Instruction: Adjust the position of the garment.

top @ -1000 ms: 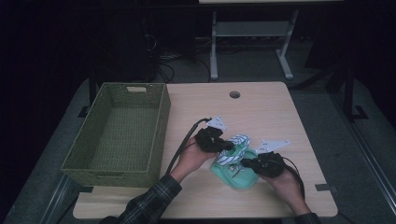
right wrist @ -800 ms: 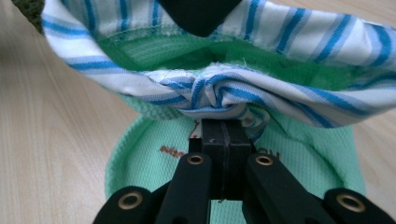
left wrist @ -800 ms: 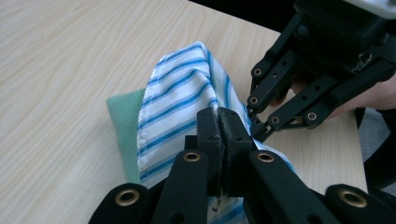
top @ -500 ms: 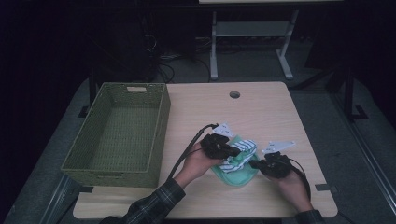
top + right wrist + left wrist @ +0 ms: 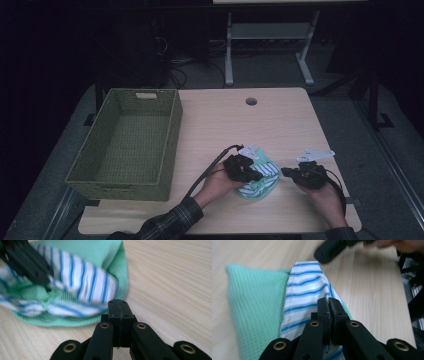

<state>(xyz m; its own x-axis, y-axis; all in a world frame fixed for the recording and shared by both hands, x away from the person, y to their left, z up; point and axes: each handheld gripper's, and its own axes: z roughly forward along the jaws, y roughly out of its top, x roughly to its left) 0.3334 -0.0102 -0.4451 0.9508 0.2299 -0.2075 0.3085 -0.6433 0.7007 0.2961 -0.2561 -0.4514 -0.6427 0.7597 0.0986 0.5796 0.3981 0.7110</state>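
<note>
A small bundle of cloth (image 5: 259, 179) is lying on the near part of the table (image 5: 280, 125), between the person's two hands. It is showing two fabrics: a mint-green one (image 5: 252, 305) with a fine waffle-like knit, and a smoother white one crossed by thin blue stripes (image 5: 305, 290), which is sitting folded on top of the green and partly wrapped by it. The edges are looking soft and rounded, the whole thing bunched rather than flat. No label or writing is readable on it.

The left gripper (image 5: 246, 169) is resting over the bundle with its black jaws pressed together, pinching a fold of the striped cloth. The right gripper (image 5: 292, 173) is sitting just beside the bundle's right edge, its jaws fully closed with nothing between them, the tips near the green hem.

The table is pale wood-grain with a round cable hole (image 5: 251, 101) near its far edge. A green woven basket (image 5: 127, 142), rectangular with a handle slot, is standing at the left.
</note>
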